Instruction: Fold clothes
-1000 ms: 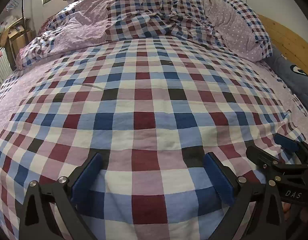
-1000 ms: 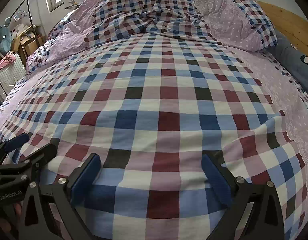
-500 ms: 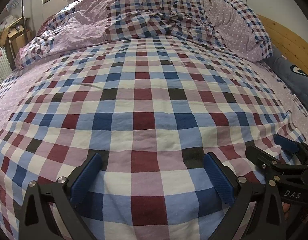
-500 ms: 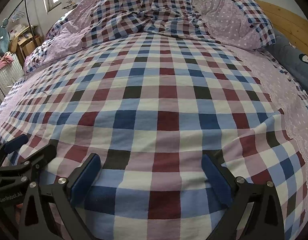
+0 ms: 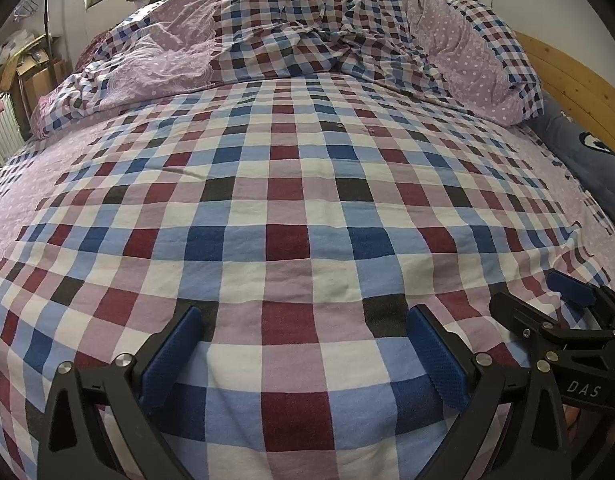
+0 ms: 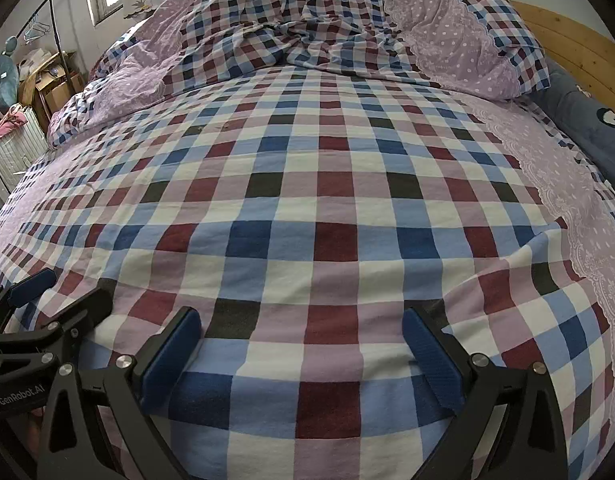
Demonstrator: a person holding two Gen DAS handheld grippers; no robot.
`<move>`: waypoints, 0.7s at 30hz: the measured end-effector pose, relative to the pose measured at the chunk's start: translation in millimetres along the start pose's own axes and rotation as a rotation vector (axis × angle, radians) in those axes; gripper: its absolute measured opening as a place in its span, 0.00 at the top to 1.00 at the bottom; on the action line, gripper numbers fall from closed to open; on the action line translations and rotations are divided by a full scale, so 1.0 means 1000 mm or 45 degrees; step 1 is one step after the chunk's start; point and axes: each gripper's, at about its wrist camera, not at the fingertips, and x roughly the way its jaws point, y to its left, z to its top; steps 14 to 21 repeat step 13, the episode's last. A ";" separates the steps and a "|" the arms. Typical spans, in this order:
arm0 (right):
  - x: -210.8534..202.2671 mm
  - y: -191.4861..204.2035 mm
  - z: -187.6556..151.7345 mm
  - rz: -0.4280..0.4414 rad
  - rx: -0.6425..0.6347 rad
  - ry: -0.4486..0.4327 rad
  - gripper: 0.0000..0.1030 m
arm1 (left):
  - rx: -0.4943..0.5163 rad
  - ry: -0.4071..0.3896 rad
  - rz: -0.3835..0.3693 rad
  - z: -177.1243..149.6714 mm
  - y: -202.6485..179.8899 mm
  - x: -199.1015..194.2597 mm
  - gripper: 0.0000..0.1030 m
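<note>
- Left gripper point(image 5: 303, 344): jaws spread wide, nothing between the blue pads point(image 5: 173, 360), low over the checked sheet point(image 5: 287, 208)
- Right gripper point(image 6: 303, 344): jaws likewise spread wide and empty, just beside the left one, over the same sheet
- Clothes: no garment can be made out in either view
- Crumpled duvet point(image 6: 307, 32): piled at the far end of the bed
- Wooden headboard point(image 5: 575, 80): at the right edge

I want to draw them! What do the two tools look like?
Both match: the left tool and right tool have black angular frames with silver screws and blue textured pads. White lettering marks their sides: "DAS" on the right tool, "GenRobot.AI" on the left.
</note>
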 end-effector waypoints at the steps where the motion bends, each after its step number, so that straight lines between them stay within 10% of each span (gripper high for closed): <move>1: 0.000 0.000 0.000 0.000 0.000 0.000 0.00 | 0.001 -0.001 0.001 0.000 0.000 0.000 0.00; 21: 0.000 0.000 0.001 -0.002 -0.008 0.000 0.00 | 0.007 -0.004 0.004 -0.001 0.000 0.000 0.00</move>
